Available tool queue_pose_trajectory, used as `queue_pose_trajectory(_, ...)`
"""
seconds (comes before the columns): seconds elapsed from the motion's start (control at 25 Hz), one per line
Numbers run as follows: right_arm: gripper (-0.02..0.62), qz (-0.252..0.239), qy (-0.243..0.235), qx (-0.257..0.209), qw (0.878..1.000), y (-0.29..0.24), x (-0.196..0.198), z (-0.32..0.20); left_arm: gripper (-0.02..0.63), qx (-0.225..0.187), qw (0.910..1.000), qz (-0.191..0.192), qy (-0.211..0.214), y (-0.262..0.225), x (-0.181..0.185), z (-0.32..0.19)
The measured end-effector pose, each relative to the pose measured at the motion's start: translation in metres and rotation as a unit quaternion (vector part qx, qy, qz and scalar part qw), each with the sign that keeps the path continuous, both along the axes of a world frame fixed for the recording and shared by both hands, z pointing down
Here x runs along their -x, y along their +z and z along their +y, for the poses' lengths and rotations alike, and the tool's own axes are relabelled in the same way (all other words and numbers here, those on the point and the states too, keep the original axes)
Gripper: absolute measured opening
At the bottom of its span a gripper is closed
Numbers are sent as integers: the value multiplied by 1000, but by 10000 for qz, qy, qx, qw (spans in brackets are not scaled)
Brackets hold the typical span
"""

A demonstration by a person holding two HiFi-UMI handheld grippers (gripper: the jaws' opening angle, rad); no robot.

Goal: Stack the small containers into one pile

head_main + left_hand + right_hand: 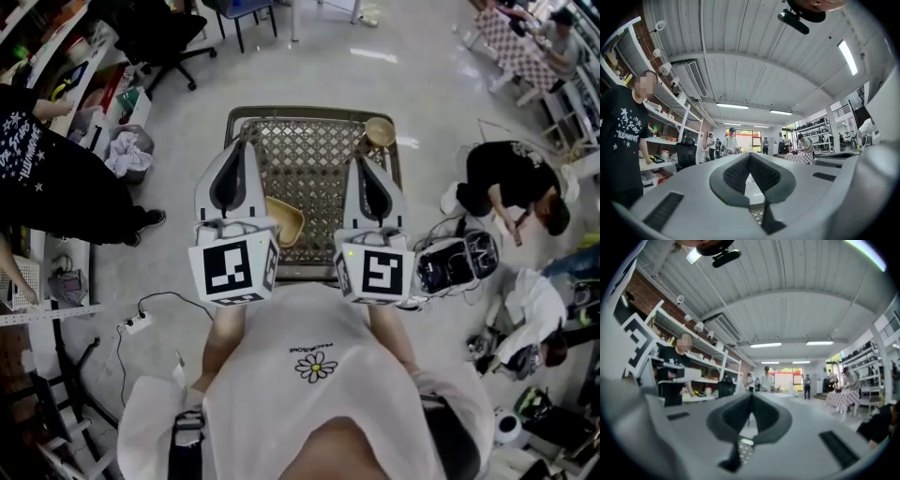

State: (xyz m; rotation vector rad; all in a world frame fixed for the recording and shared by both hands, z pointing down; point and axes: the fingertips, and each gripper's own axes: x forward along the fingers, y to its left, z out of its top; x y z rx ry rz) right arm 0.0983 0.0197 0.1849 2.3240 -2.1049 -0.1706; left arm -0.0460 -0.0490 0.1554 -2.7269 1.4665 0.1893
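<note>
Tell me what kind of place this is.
Probably a shared workshop or lab rather than a home: long wall shelves loaded with supplies, strip lights on a ribbed ceiling, and a person crouched over gear on the floor.

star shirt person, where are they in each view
Head view: person at the far left edge.
Left gripper view: far left, large and close.
Right gripper view: left of centre, smaller.
Shared landmark: checked table, top right in head view, right of centre in both gripper views.
</note>
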Motion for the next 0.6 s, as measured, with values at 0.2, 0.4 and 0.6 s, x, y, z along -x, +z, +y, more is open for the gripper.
queue_pose_trajectory(0.2, 32, -29, -77, -17, 10000, 0, -5, 4, 25, -6, 9999, 13, -140, 0, 2, 5)
queue_pose_trajectory(0.4, 31, -65, -124, -7, 9999, -3, -7, 6, 25, 102, 9997, -4, -228, 2, 5, 8)
queue_pose_trajectory(0.6, 31, -156, -187, 105, 9996, 6, -4, 2, 25, 371, 9989, -153, -238, 19, 7, 4)
